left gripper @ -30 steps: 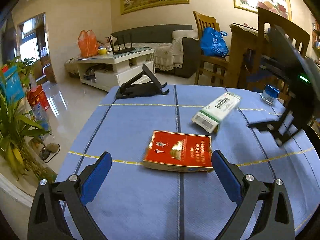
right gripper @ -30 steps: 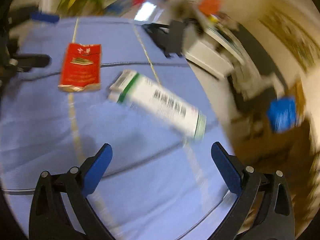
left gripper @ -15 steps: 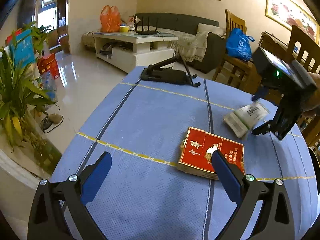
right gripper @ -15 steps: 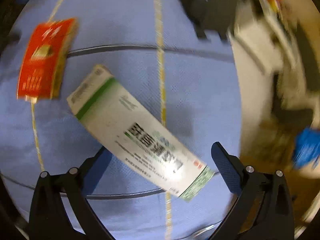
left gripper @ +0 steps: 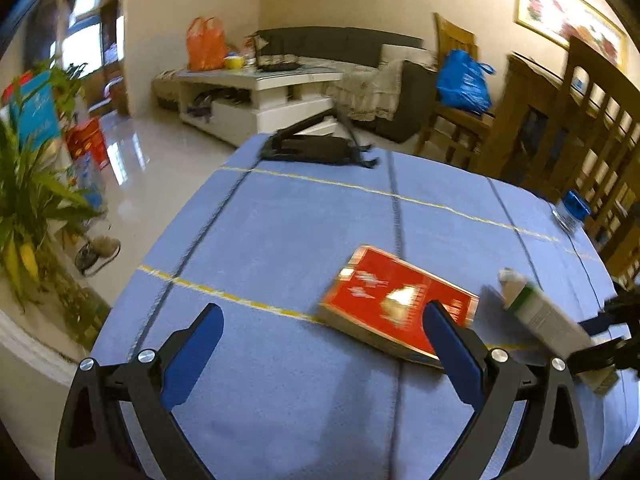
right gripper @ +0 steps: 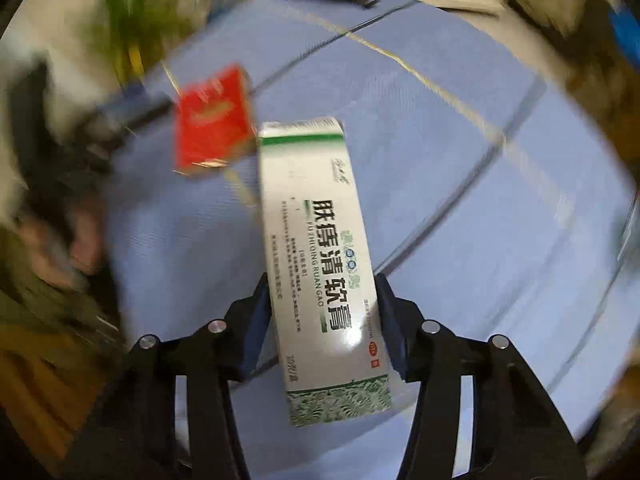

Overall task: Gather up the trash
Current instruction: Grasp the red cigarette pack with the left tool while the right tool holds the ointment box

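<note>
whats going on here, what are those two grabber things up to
A person is clearing trash off a table covered in blue cloth, with a tool in each hand. The right tool is closing its jaws around a long white and green cardboard box, which sits between its pads. The left tool hangs open above the cloth, with a flat red cardboard box lying just ahead of its right pad.

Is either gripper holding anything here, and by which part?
The right gripper is closing on the white-and-green carton, pads on its long sides near the patterned end. The left gripper holds nothing; the red box lies on the tablecloth.
</note>
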A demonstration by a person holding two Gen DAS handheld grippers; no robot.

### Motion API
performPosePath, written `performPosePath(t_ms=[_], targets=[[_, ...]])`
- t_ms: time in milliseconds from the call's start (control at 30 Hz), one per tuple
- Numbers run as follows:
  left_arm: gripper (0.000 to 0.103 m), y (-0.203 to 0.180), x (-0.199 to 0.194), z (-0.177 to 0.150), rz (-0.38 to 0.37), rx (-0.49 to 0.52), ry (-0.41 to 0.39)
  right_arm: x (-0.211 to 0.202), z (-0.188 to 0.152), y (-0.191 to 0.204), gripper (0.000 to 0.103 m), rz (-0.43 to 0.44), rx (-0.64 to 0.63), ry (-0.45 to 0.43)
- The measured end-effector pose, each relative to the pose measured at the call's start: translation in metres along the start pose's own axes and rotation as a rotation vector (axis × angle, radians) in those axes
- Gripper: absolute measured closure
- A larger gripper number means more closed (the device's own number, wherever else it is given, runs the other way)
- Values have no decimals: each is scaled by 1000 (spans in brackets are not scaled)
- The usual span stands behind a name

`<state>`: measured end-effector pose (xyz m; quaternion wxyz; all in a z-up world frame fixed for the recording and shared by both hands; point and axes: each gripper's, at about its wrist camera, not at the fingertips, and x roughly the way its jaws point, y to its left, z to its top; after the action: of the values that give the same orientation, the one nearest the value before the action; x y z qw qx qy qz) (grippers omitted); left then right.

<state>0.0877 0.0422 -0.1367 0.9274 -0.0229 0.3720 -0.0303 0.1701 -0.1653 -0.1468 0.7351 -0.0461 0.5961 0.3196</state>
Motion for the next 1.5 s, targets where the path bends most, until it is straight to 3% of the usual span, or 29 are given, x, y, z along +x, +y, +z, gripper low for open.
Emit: performPosePath(t_ms=[100, 200, 267, 400, 433, 533, 600, 767, 900, 967, 1100, 1167, 1300, 1433, 1500], targets=[[7, -23, -3, 3, -36, 45, 4, -17, -39, -31, 54, 195, 220, -181], [7, -47, 6, 16, -60, 27, 63, -28, -76, -74, 54, 390, 423, -393], [7, -59, 22, 26, -17, -25, 126, -37, -103, -91, 54, 479, 482, -533], [7, -65, 53, 36, 113, -162, 233, -51, -137, -111, 54, 557, 487, -678], [7, -68, 57, 40, 169, -190, 228, -54, -145, -116, 54, 570, 485, -690], [7, -71, 63, 42, 248, -250, 244, -57, -145, -112, 53, 513, 456, -683], [7, -73, 61, 37, 313, -279, 248, -60, -148, -109, 53, 527, 445, -695], [7, -69, 37, 34, 396, -286, 172, -66, -155, -98, 53, 513, 405, -665], [7, -51, 34, 25, 383, -354, 206, -62, -144, -86, 53, 523, 385, -652], [5, -42, 43, 15, 323, -435, 265, -62, -136, -84, 53, 526, 374, -653], [6, -52, 51, 22, 364, -418, 299, -56, -134, -79, 53, 525, 365, -648], [6, -62, 61, 27, 392, -366, 310, -53, -133, -77, 53, 520, 368, -640], [5, -75, 74, 42, 338, -220, 295, -54, -133, -80, 53, 507, 388, -650], [6, -98, 77, 47, 362, 0, 264, -55, -138, -87, 53, 501, 417, -664], [6, -100, 73, 44, 353, 39, 262, -55, -139, -88, 53, 498, 423, -666]])
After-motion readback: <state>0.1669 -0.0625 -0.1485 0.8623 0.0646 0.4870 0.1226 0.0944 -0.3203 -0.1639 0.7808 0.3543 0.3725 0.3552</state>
